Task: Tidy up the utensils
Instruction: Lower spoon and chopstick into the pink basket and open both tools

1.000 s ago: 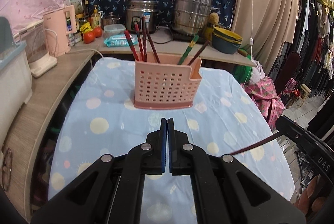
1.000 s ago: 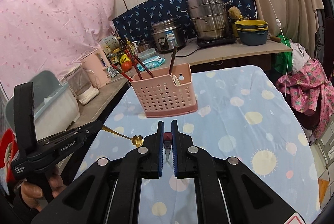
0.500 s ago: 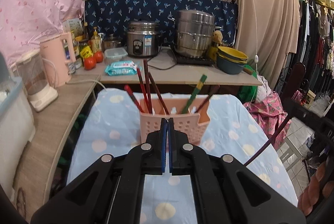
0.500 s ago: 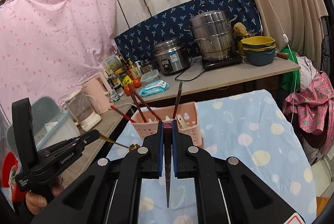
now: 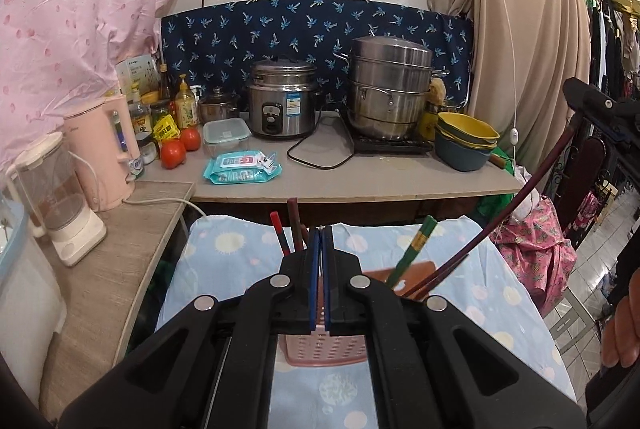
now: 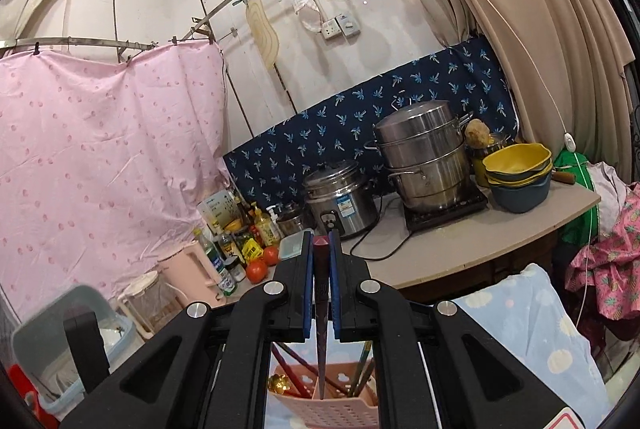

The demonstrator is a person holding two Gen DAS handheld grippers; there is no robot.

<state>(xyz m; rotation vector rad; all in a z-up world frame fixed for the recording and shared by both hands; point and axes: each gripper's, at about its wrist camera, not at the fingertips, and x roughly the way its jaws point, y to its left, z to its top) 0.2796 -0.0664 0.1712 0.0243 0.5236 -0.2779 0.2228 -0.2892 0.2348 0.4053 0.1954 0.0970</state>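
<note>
Chopstick (image 6: 320, 313) is pinched upright in the right gripper (image 6: 320, 285) jaws, tip over the pink caddy (image 6: 340, 411) at lower centre, ready to drop in; left gripper (image 5: 319, 279) jaws shut empty

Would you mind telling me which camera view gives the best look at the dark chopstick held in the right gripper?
The left wrist view: the dark chopstick shows side-on as a long curve from the right gripper down toward the pink utensil basket. In the right wrist view, the chopstick is foreshortened, clamped between the blue pads, tip over the basket.
</note>
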